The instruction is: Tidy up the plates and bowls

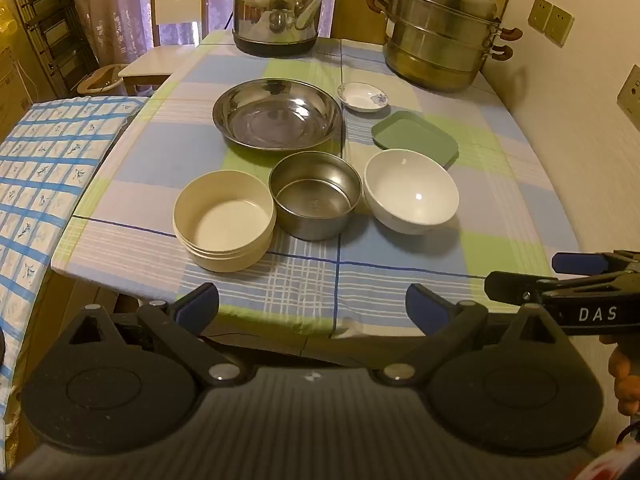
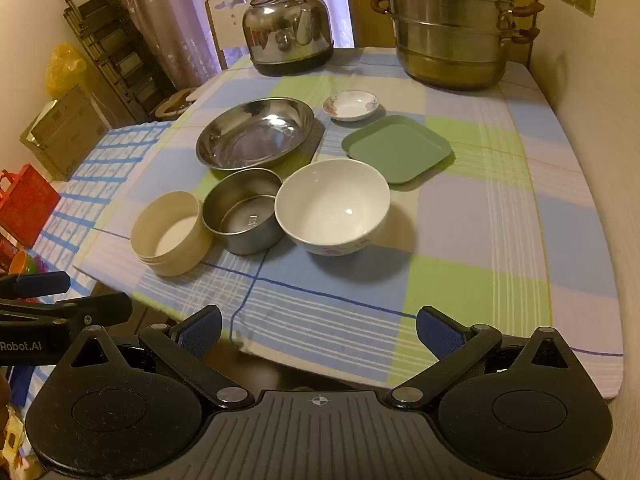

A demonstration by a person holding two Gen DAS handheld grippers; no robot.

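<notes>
Both the left tongs [image 1: 312, 304] and right tongs [image 2: 318, 330] are being held wide apart, empty, short of the bench's [image 2: 480, 240] near edge, where bare checked cloth is being left open. Mid-bench, three bowls are being kept in a row: cream [image 1: 224, 220], steel [image 1: 316, 194], white [image 1: 412, 192]. Behind them are being kept one steel basin [image 1: 278, 114], one saucer [image 1: 364, 97] and one green plate [image 1: 414, 138].

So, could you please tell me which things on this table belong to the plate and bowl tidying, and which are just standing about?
For the job:
cream bowl
small steel bowl
white bowl
large steel basin
green plate
small flowered dish

Just standing about:
kettle
steamer pot
chair
</notes>
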